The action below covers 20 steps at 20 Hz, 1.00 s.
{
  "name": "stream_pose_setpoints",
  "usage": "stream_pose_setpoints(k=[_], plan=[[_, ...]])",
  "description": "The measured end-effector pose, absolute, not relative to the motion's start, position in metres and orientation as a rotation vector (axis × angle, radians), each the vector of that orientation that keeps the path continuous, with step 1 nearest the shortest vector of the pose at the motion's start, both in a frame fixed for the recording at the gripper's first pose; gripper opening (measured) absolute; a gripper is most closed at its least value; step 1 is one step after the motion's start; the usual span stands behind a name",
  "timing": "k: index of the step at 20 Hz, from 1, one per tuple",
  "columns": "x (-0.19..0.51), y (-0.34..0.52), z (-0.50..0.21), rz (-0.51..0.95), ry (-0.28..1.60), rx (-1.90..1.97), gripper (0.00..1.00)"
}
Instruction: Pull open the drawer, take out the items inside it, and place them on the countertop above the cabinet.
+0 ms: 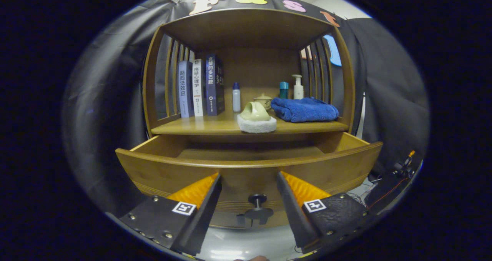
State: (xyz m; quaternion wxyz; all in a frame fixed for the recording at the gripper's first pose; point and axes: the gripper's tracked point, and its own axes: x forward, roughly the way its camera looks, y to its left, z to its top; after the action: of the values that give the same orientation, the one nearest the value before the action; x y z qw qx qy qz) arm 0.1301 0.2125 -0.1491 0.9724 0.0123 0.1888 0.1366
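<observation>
The wooden cabinet's drawer [246, 168] stands pulled out toward me, and the part of its floor that I can see is bare. Its dark round knob [257, 199] sits on the curved front, between my fingers and slightly beyond them. My gripper [249, 180] is open in front of the drawer front, with nothing between its fingers. On the countertop [215, 127] above the drawer a pale green cup [254, 112] lies tipped on a white pad [256, 125], and a folded blue towel [304, 109] lies to the right of them.
At the left of the countertop stand three upright books [200, 87]. Behind the cup are a small white bottle [236, 97], a lidded pot [263, 99], a teal bottle [283, 90] and a pump bottle [298, 87]. Slatted side walls and a roof enclose the shelf. Cables lie on the floor at the right.
</observation>
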Motion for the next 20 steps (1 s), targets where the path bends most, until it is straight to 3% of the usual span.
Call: stream_pose_setpoints(k=[20], plan=[[0.206,0.24,-0.164,0.264,0.398,0.106,0.87]])
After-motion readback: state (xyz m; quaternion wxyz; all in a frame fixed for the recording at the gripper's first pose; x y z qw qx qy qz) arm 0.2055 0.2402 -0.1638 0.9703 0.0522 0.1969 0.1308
